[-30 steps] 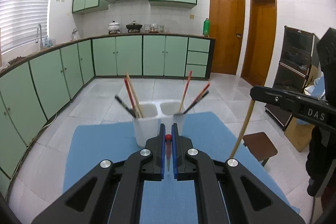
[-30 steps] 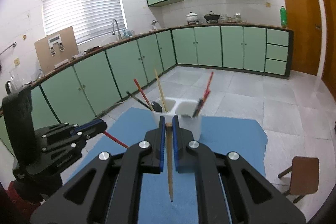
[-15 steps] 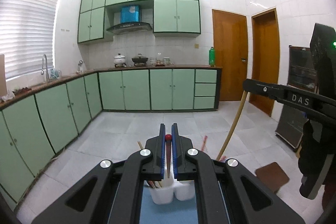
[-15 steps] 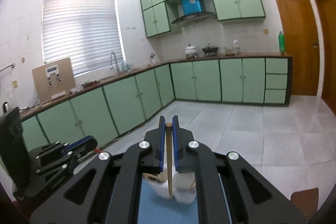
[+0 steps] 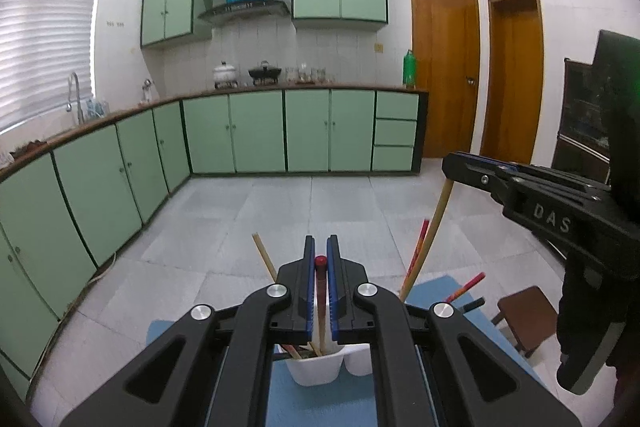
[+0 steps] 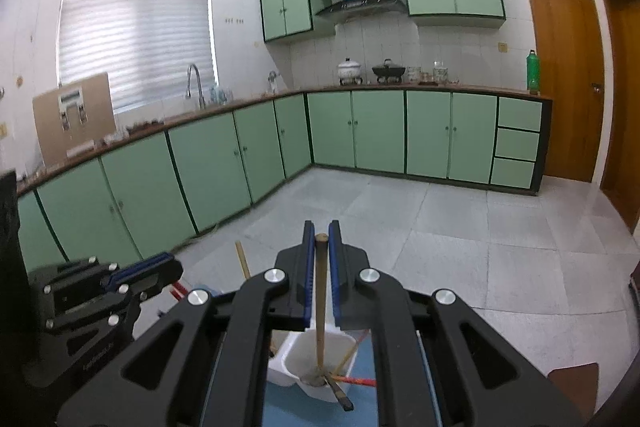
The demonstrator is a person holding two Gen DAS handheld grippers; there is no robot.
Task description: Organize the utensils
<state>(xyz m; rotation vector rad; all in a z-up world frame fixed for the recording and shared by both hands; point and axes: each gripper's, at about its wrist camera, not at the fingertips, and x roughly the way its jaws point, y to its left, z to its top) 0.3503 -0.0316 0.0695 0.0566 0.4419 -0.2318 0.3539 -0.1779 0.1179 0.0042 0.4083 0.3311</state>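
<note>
A white two-cup utensil holder (image 5: 320,367) stands on a blue mat (image 5: 320,407), with several chopsticks in each cup. My left gripper (image 5: 320,261) is shut on a red chopstick (image 5: 320,291) that hangs down into the left cup. My right gripper (image 6: 321,239) is shut on a tan wooden chopstick (image 6: 320,307), upright, its lower end in the right cup (image 6: 320,363). In the left wrist view the right gripper (image 5: 460,167) holds the tan chopstick (image 5: 434,223) above the holder. The left gripper (image 6: 160,267) shows at the left in the right wrist view.
A brown stool (image 5: 524,319) stands right of the table. Green cabinets (image 5: 280,131) line the far walls, across a tiled floor (image 5: 320,211). Two wooden doors (image 5: 444,71) are at the right.
Both grippers have tilted up and then come down over the holder. Each chopstick's lower end now sits in a cup; a second ago both were held above the mat.
</note>
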